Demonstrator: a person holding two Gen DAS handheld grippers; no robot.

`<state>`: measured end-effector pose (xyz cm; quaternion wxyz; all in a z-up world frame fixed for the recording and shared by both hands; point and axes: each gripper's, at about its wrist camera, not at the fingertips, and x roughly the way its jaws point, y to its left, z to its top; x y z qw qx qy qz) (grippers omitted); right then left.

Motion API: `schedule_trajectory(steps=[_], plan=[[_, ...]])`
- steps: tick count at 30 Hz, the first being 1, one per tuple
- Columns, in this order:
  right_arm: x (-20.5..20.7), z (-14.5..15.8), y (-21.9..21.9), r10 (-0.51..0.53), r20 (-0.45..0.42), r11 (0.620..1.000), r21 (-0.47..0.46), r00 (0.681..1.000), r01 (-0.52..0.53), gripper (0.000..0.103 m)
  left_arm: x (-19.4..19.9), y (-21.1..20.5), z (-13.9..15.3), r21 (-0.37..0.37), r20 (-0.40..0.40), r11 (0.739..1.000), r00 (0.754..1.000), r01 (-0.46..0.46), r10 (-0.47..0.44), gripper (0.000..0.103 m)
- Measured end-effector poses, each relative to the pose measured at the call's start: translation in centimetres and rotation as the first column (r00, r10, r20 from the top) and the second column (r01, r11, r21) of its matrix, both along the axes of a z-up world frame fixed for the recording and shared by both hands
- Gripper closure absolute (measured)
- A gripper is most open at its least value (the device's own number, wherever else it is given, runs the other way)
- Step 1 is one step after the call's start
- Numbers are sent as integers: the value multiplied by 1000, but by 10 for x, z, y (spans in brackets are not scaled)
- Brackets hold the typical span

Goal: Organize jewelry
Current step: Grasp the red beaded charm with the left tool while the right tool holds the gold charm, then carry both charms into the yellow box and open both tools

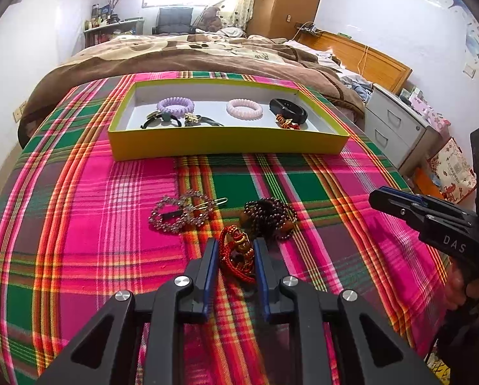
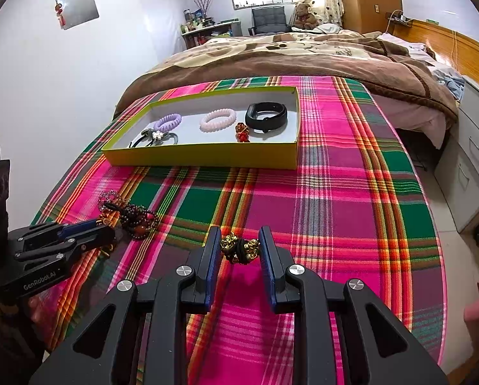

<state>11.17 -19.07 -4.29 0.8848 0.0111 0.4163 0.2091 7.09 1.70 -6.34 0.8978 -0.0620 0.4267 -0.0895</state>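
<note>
While the yellow tray point(image 1: 226, 144) at the far side of the plaid-covered worktop point(image 1: 79, 224) already holds a lilac coil tie point(image 1: 175, 105), a pink coil tie point(image 1: 244, 108), dark hair ties, a red charm and a black band point(image 1: 287, 114), four pieces remain outside it — task judged a bit over half done. Leftmost on the cloth: rhinestone hair clip point(image 1: 183, 208), flat, sparkly, untouched. Just right of it, dark beaded bracelet point(image 1: 269, 216), coiled in a heap. Left hand-held gripper point(image 1: 236, 261) — fingers apart, straddling the red cord bracelet point(image 1: 237, 253), a braided knot with gold fittings; contact cannot be confirmed. Further right, right hand-held gripper point(image 2: 239, 250) — fingers likewise apart around a black tie with gold beads point(image 2: 240, 249), not yet clamped.
</note>
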Motion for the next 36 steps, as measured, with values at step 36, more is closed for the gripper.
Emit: schedule_trajectory(steps=[36], plan=[[60, 35, 58, 25, 65, 1000, -15, 998, -24, 79, 81, 45, 69, -15, 108, 1000, 994, 25, -23, 81]])
